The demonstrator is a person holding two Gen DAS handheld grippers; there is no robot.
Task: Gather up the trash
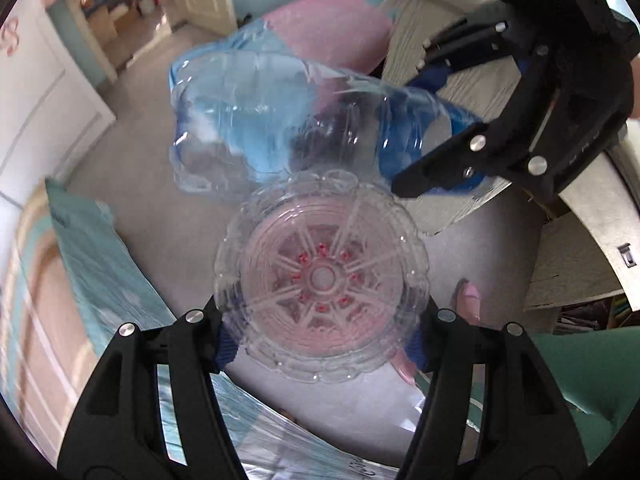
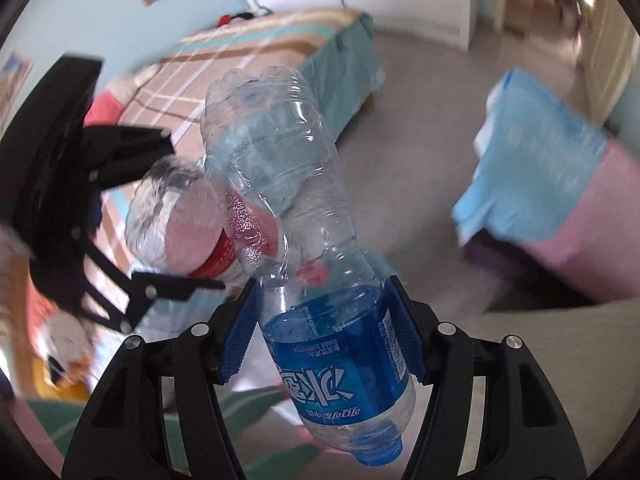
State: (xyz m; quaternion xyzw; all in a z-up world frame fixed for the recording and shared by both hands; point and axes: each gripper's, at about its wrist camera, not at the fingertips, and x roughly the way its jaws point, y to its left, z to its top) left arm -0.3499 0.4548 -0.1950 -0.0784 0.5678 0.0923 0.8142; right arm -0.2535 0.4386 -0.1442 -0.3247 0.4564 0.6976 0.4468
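Pinching a clear plastic bottle with a red label across its body, the left gripper had its blue pads pressed on either side, the bottle's ribbed base facing straight out from between the jaws. The right gripper clamped a second bottle, the blue-labelled bottle, around its label band; the blue cap hung back under the jaws and the crumpled clear base reached forward beyond them. Neither pair of jaws was spread free or pressed together; each was held apart by the bottle it gripped.

Just ahead of the right jaws, the two bottles overlapped, the red-labelled one lying across the upper part of the blue one; whether they touched could not be told. Farther out past both grippers stood a bin lined with a blue bag and a pink bag, its mouth open, on the grey floor. Off to the side beyond the left jaws ran a bed with a teal and plaid cover. A foot in a pink slipper showed near the left jaws.

As a judgement, the picking-up part looked done for these two bottles, one in each gripper. What remained was carrying them over the lined bin and letting go. Whether other trash was left in the room could not be told, since much of the background was blurred.
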